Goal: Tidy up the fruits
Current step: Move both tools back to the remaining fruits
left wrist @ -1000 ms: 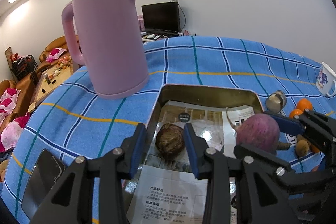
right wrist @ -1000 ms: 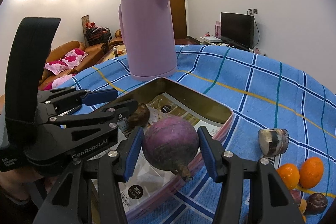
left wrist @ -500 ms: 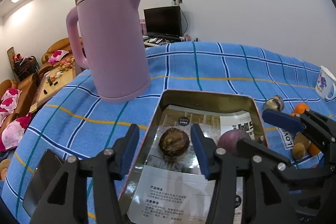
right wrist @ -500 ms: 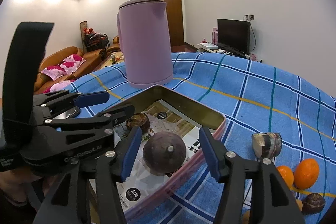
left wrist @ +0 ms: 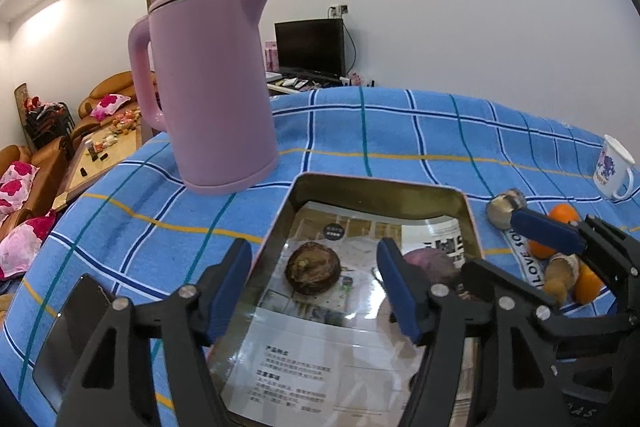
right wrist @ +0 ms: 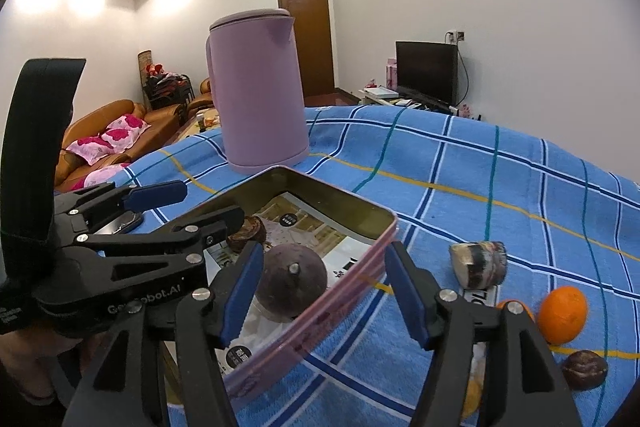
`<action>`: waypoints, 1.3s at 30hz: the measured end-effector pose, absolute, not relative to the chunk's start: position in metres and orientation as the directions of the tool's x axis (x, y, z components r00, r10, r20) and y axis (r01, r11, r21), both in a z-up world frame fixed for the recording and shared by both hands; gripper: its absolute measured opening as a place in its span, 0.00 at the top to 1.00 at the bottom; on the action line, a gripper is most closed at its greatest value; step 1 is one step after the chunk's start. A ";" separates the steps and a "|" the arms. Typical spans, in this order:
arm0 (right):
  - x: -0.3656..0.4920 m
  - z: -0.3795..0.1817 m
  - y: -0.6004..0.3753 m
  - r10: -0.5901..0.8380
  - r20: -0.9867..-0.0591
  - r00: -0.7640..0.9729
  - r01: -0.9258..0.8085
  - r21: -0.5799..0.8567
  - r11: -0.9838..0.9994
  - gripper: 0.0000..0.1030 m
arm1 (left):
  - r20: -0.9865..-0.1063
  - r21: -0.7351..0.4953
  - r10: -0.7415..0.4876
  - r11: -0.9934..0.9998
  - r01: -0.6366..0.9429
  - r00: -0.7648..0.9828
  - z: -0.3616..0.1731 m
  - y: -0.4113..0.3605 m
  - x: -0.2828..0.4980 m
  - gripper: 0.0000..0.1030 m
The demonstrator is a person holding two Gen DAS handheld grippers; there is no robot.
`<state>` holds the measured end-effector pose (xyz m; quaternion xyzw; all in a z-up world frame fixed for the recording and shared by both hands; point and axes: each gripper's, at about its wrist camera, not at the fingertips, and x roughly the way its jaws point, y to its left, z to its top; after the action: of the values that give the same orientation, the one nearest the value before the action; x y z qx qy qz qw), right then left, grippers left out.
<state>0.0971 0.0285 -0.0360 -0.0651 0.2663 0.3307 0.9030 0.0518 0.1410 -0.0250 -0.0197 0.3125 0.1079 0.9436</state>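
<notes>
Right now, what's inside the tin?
In the tin: a printed paper liner, a brown fruit and a purple fruit, apart. Whatever lies under the paper is hidden.

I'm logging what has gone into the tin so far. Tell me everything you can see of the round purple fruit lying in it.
The purple fruit is round, dull and dark purple, with a short stub of stem facing the right wrist camera. It lies in the tin on printed paper, near the tin's right wall, with a smaller brown fruit apart from it to its left. The right gripper is open around it, fingers clear of its skin. Its underside is hidden.
</notes>
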 end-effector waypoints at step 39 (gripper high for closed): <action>0.079 -0.050 -0.112 0.311 -0.650 0.693 -0.384 0.032 0.923 0.51 | -0.602 0.010 -0.066 0.996 0.090 0.796 -0.033 0.009 0.049 0.29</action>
<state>0.0793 -0.1116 -0.0505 -0.0532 0.3428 0.1893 0.9186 0.0486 0.0090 -0.0333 0.0188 0.3166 -0.0411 0.9475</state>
